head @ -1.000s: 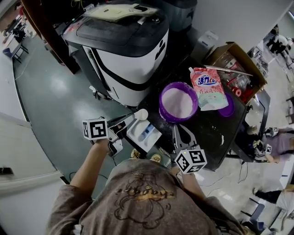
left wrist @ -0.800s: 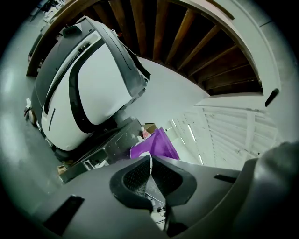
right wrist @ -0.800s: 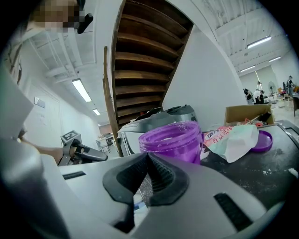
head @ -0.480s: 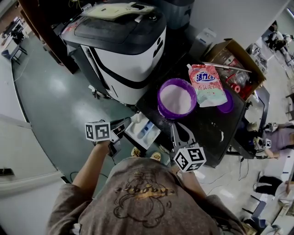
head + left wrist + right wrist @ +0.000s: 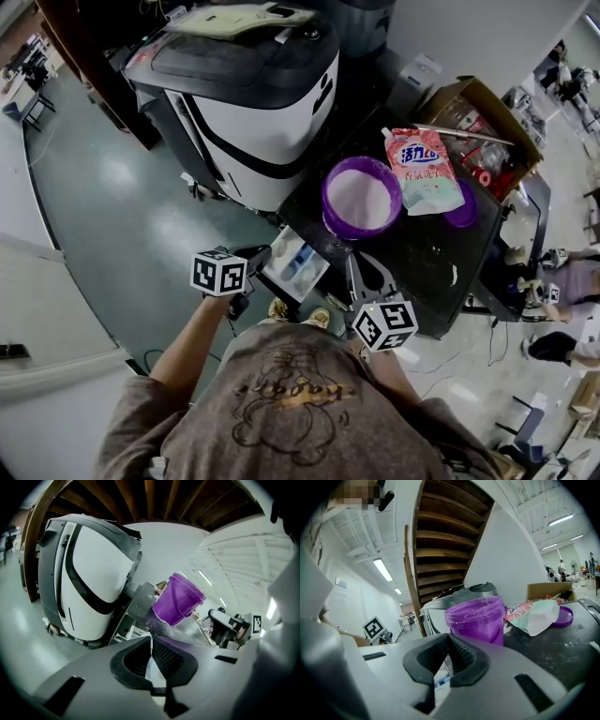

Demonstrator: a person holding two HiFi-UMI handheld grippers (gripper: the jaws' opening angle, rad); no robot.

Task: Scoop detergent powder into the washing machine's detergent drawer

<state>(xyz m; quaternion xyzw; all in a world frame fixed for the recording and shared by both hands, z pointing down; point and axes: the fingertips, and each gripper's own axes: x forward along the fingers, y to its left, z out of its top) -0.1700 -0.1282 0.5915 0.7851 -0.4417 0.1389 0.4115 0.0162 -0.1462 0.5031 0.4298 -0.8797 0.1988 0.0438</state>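
Note:
A purple tub (image 5: 362,199) full of white powder stands on the black table (image 5: 412,267). The white detergent drawer (image 5: 298,267) with a blue insert lies at the table's near left corner. My left gripper (image 5: 260,254) is at the drawer's left edge, rolled over. In the left gripper view this gripper (image 5: 151,642) is shut on the thin white scoop handle (image 5: 151,645), and the scoop's bowl is hidden. My right gripper (image 5: 356,261) rests shut just right of the drawer. In the right gripper view it (image 5: 449,643) points at the tub (image 5: 476,616) and holds nothing.
The washing machine (image 5: 253,94) stands behind the table's left end. A pink-and-white detergent bag (image 5: 422,169) and a purple lid (image 5: 464,214) lie right of the tub. A cardboard box (image 5: 478,122) sits at the far right. Spilled powder dots the tabletop.
My left gripper has moved right to the drawer's edge and rolled over. The white scoop bowl seen beyond it before is hidden now. The right gripper stayed put.

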